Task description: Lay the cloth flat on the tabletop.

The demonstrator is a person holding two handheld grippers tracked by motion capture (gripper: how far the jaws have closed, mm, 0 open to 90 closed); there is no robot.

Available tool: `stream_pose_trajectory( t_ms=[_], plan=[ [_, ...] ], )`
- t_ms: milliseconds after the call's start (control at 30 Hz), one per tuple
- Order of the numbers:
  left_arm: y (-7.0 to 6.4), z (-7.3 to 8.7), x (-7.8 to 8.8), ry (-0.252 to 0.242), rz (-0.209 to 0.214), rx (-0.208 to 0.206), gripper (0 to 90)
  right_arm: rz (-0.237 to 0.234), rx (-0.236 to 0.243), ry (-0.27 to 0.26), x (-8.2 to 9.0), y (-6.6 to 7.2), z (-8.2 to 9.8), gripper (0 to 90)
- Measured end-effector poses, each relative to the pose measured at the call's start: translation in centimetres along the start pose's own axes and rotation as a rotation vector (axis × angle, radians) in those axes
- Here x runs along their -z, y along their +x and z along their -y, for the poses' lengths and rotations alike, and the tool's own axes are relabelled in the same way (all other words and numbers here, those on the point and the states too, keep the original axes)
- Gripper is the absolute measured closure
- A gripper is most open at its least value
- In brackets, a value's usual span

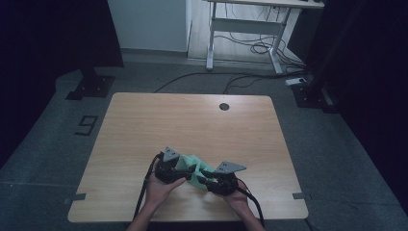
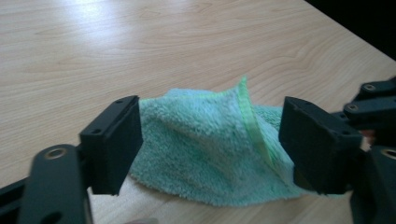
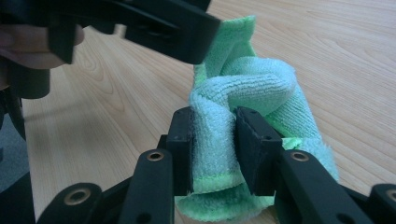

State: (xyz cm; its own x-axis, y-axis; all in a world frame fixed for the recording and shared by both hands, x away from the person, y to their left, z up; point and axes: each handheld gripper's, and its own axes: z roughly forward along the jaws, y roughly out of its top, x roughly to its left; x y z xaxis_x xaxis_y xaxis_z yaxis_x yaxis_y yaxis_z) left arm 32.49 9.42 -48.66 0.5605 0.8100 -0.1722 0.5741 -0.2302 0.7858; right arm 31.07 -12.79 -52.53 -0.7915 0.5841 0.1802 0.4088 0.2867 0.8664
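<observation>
A green terry towel [image 1: 193,165] lies crumpled on the wooden table [image 1: 192,125] near its front edge, between the two hand-held grippers. My right gripper [image 3: 214,140] is shut on a thick fold of the towel [image 3: 243,88], and the pads squeeze the cloth from both sides. My left gripper [image 2: 212,149] stands open with its jaws wide apart. The towel [image 2: 205,149] sits between those jaws with its hemmed edge raised, and the pads do not press it. In the high view the left gripper [image 1: 183,171] meets the towel from the left and the right gripper [image 1: 203,179] from the right.
A round cable hole [image 1: 224,106] is set in the table near its far edge. On the floor beyond stand a white desk frame [image 1: 245,29] with loose cables and two black stand bases [image 1: 91,86]. The person's hands [image 1: 161,187] come in over the table's front edge.
</observation>
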Motion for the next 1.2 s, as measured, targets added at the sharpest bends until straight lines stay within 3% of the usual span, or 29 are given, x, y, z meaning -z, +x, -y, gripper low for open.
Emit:
stream_pose_trajectory(
  t_ms=[133, 333, 533, 600, 833, 1200],
  plan=[
    [0.2, -0.2, -0.5, 0.018, -0.021, 0.001, 34.9, 0.003, 0.004, 0.003, 0.0, 0.1, 0.0, 68.1],
    [0.6, 0.3, -0.8, 0.030, 0.027, -0.003, 57.0, 0.003, 0.014, 0.013, 0.0, 0.2, 0.1, 66.6],
    [0.8, 0.8, -0.6, 0.041, 0.059, -0.028, 74.8, 0.020, 0.021, 0.034, 0.2, 0.5, 0.4, 58.0],
    [0.8, 0.9, -0.5, 0.039, 0.062, -0.032, 80.1, 0.027, 0.022, 0.040, 0.2, 0.6, 0.6, 61.8],
    [1.0, 1.3, 0.5, 0.006, 0.078, -0.039, 86.8, 0.029, -0.016, 0.030, 0.8, 0.0, 0.3, 80.8],
    [1.9, 1.2, 3.2, -0.049, 0.089, -0.042, 87.4, 0.071, -0.043, -0.060, 3.1, -0.9, -0.8, 84.0]
  ],
)
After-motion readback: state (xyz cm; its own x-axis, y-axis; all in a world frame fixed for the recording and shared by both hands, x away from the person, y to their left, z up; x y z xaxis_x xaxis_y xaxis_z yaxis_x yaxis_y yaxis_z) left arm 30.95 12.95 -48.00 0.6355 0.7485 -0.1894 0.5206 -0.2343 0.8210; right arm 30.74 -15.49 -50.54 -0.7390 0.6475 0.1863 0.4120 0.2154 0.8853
